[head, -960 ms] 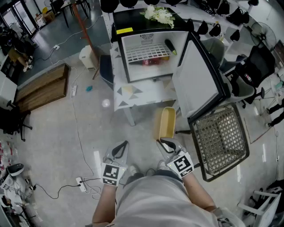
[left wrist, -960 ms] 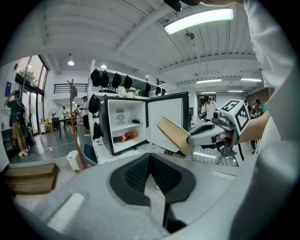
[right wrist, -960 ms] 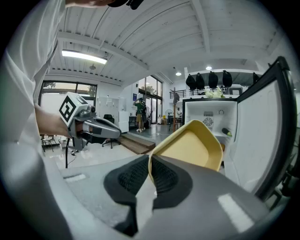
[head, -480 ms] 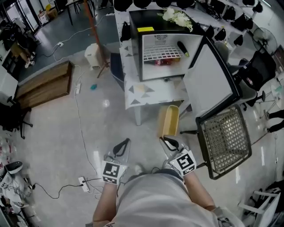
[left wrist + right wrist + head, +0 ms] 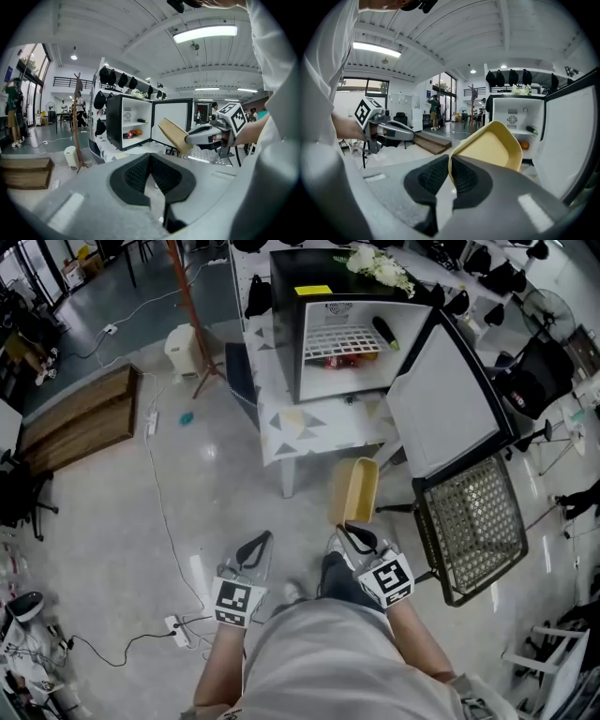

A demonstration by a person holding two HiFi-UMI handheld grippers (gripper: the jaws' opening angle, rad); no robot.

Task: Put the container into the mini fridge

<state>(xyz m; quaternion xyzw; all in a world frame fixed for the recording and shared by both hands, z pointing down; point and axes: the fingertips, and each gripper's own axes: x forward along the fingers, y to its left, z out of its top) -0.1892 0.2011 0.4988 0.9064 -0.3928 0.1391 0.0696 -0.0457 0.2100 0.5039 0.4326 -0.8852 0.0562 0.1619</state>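
Pinching the yellow container [image 5: 354, 491] by 1 rim edge, my right tool [image 5: 349, 538] holds it on edge short of the mini fridge [image 5: 342, 329], whose door [image 5: 450, 404] stands open to receive it. My left tool [image 5: 253, 547], closed on nothing, hangs idle farther from the fridge.

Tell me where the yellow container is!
The yellow container is right of centre in the head view, clamped in the right gripper, before the table holding the mini fridge.

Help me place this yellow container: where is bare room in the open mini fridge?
Inside the black mini fridge, the white wire shelf is bare left of the dark bottle. Beneath it, red items crowd the back.
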